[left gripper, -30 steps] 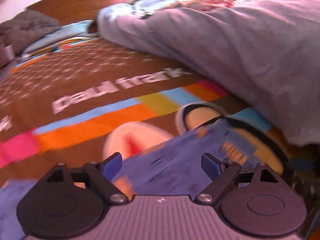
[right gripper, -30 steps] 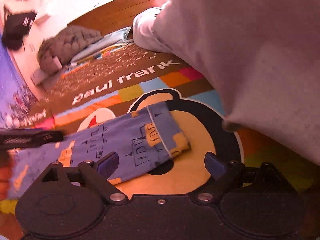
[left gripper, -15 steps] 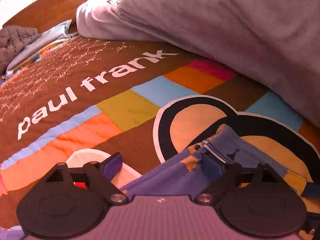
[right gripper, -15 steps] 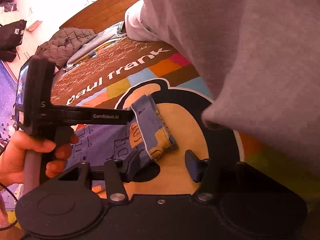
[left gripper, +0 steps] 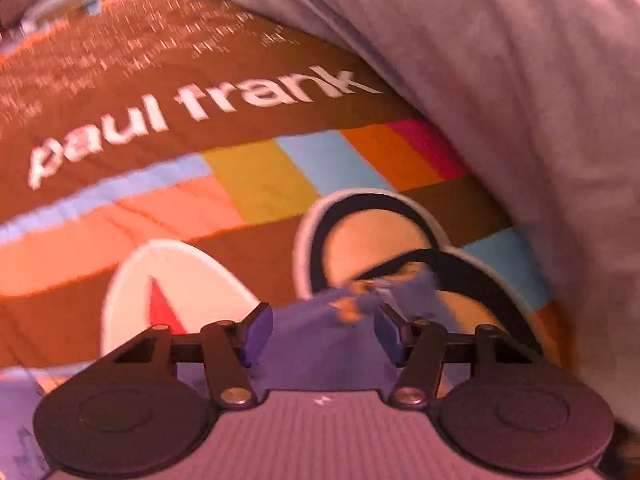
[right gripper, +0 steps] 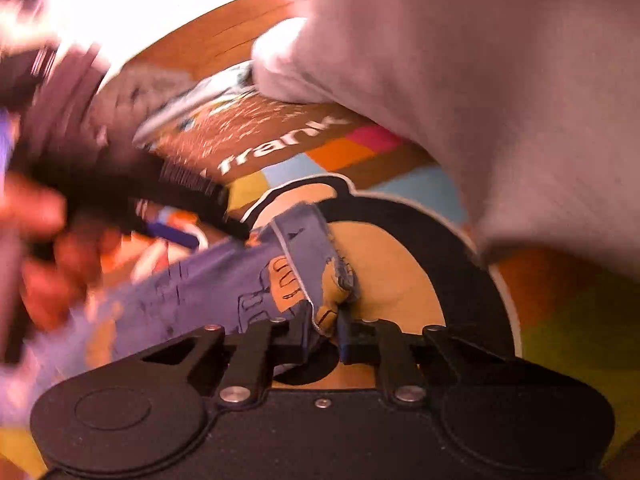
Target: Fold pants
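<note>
The pants are small, blue-purple with orange drawings, and lie on a brown patterned bedspread. My right gripper is shut on the near corner of their waistband end. In the left wrist view the pants bunch up between the fingers of my left gripper, whose jaws stand partly closed around the cloth with a wide gap. The left gripper also shows in the right wrist view, blurred, held by a hand at the far edge of the waistband.
A large grey duvet is heaped on the right side of the bed, close to the pants. A wooden headboard and a pillow lie at the far end. The bedspread carries the words "paul frank".
My right gripper has closed onto the waistband corner. My left gripper has narrowed its jaws around the pants' far edge and the cloth has lifted and bunched.
</note>
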Demonstrator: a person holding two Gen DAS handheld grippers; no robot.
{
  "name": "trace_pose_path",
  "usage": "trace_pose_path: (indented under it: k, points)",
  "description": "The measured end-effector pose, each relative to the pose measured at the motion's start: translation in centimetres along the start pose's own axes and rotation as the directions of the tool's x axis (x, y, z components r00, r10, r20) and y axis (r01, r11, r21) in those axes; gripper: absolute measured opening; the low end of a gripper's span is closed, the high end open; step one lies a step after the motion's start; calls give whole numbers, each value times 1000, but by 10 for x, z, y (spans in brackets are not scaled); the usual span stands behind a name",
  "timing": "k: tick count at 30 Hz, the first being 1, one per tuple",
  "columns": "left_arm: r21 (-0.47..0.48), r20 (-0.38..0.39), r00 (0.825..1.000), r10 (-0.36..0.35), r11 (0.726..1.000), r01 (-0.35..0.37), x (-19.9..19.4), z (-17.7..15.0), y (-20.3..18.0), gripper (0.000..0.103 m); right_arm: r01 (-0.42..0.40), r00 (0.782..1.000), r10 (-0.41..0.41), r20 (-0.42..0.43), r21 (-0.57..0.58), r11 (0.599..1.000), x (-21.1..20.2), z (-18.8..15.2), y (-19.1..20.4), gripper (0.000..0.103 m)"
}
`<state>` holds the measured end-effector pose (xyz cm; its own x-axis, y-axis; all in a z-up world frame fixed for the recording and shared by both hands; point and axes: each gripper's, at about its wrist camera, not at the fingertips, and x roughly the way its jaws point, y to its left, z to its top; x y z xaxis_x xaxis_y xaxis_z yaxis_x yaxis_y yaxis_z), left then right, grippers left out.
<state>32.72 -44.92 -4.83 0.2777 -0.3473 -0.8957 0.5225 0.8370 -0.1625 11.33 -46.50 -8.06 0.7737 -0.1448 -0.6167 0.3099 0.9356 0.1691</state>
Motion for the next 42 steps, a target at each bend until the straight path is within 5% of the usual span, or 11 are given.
trace_pose_path:
  k: [4, 7, 14, 16, 18, 20, 33, 36, 42]
  points:
    - [-31, -103, 991, -83, 996, 80, -1, 8, -16, 63, 100, 995, -88, 51, -336, 937, 0, -11, 46, 12]
    - [8, -155, 987, -44, 999, 46, 6, 11, -37, 64, 141, 990, -120, 73, -494, 858, 4, -23, 69, 12]
    - [4, -170, 985, -34, 999, 35, 16, 13, -63, 63, 164, 986, -140, 88, -600, 783, 7, -34, 82, 12]
    - [20, -178, 984, 4, 1000, -1, 24, 13, -70, 53, 168, 986, -145, 87, -611, 774, 9, -34, 85, 13]
    - [46, -185, 981, 54, 998, -46, 27, 14, -75, 24, 170, 985, -146, 88, -614, 770, 8, -35, 85, 13]
    - [66, -183, 979, 91, 995, -80, 28, 13, -75, 12, 167, 986, -145, 87, -609, 776, 8, -34, 84, 13]
    - [12, -148, 989, 30, 1000, -29, 3, 9, -53, 9, 106, 993, -75, 86, -452, 886, 0, -14, 61, 30]
    - [-16, -130, 991, 11, 1000, -13, -10, 8, -39, 9, 111, 990, -59, 125, -466, 878, -6, -11, 65, 12]
    - [-75, -65, 997, -37, 997, 32, -58, -7, 10, 9, 76, 986, 11, 169, -501, 862, -26, -5, 97, 11]
